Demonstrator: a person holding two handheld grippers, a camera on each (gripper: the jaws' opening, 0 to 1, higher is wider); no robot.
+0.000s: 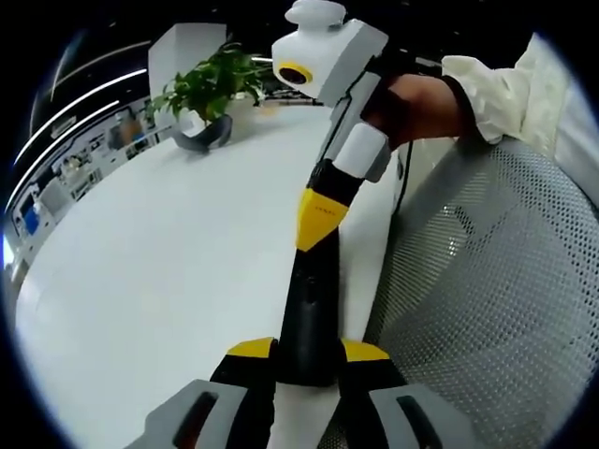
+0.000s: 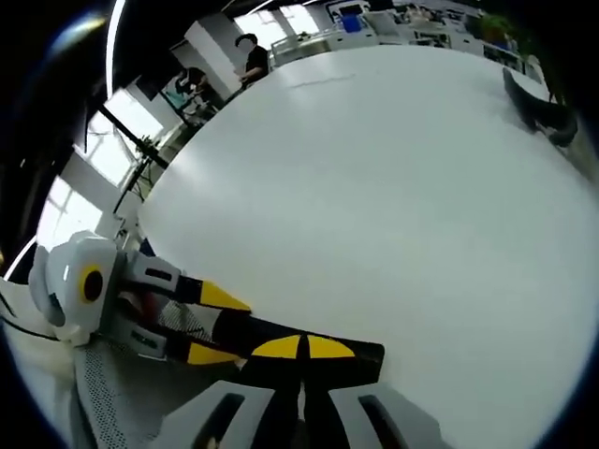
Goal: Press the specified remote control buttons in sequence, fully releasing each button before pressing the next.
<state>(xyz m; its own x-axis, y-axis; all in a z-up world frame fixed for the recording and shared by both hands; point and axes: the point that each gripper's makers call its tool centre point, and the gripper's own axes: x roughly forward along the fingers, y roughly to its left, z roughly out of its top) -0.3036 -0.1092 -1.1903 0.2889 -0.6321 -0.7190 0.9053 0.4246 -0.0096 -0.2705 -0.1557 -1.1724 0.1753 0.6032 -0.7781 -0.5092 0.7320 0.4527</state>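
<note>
The left gripper (image 1: 309, 369) clamps the near end of the long black remote control (image 1: 312, 309) at the white table's edge (image 1: 168, 281), steadying it. The right gripper (image 1: 318, 224), yellow tips pinched together, bears on the remote's far end, apparently pressing a button. A potted green plant (image 1: 211, 89) sits at the far edge.

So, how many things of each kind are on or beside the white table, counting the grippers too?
Grippers: 2, the left gripper and the right gripper
Remote: 1
Potted plant: 1
Mesh chair: 1
Total: 5
</note>
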